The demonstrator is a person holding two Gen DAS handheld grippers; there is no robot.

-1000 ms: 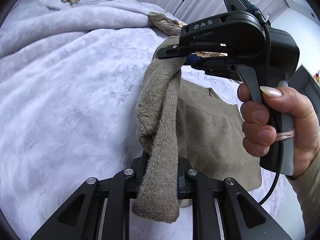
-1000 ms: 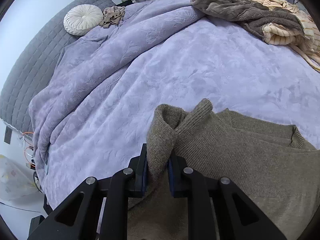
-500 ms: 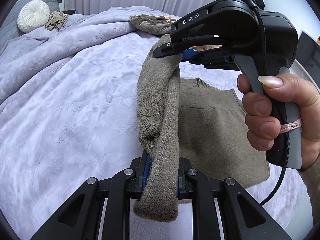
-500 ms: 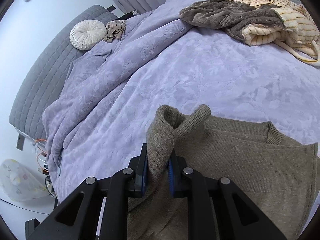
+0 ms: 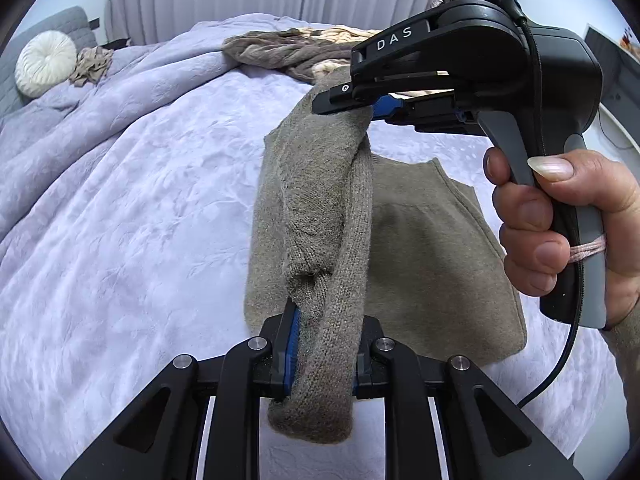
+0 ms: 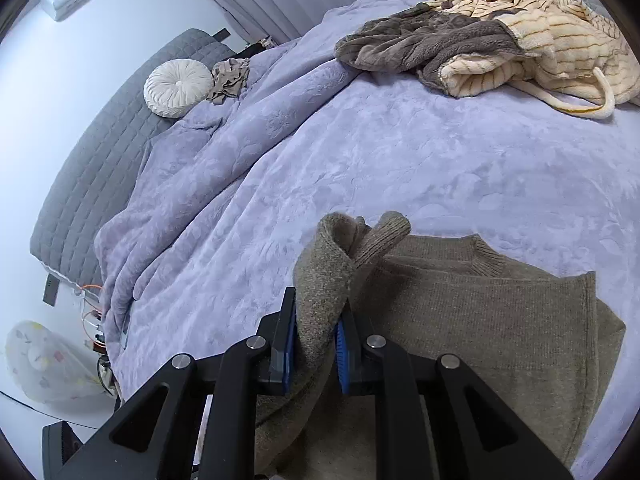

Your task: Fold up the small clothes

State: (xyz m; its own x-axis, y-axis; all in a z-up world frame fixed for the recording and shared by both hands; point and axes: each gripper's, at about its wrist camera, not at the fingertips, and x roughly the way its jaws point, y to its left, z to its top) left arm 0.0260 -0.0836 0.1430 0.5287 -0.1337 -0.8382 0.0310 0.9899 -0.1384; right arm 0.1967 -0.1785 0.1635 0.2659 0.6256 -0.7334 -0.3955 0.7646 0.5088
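Note:
A small taupe knit sweater (image 5: 432,256) lies on the lavender bed cover (image 5: 120,220). Its left edge is lifted off the bed and stretched between both grippers. My left gripper (image 5: 322,356) is shut on the near end of that lifted edge. My right gripper (image 5: 352,106), held by a hand, is shut on the far end, above the sweater. In the right wrist view the right gripper (image 6: 316,344) pinches the sweater (image 6: 500,328), with a ribbed cuff and the collar showing beyond it.
A pile of brown and cream striped fleece clothes (image 6: 500,44) lies at the far side of the bed. A round white cushion (image 6: 178,88) and a crumpled beige cloth (image 6: 230,78) sit by the grey headboard (image 6: 100,152). The bed edge drops off at left.
Both grippers have kept hold of the sweater's edge and lifted it higher, carrying it rightward over the sweater body. More of the room and far pile has come into view.

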